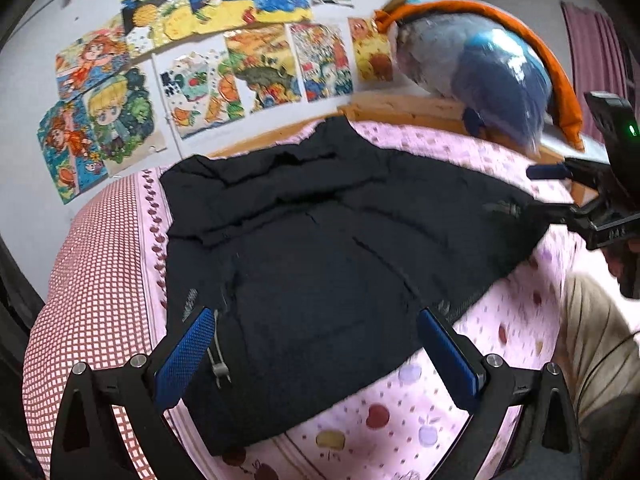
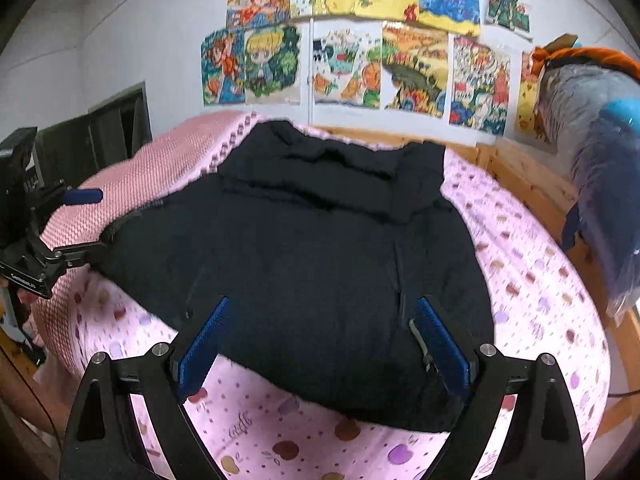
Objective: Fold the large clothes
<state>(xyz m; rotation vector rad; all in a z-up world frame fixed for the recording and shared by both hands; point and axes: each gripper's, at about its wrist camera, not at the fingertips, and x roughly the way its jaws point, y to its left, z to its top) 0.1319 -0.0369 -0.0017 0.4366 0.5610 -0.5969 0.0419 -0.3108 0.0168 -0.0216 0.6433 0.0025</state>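
Two close wrist views, angled down over one black jacket (image 1: 320, 248) (bed (image 2: 520, 248), postered wall shared) — side by side.

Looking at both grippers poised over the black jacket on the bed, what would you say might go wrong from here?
1. The black jacket is thick and puffy; the open right gripper may pinch only its top layer.
2. A metal zipper pull lies beside the open left gripper and might snag.
3. The pink bedsheet could get pinched along with the hem.
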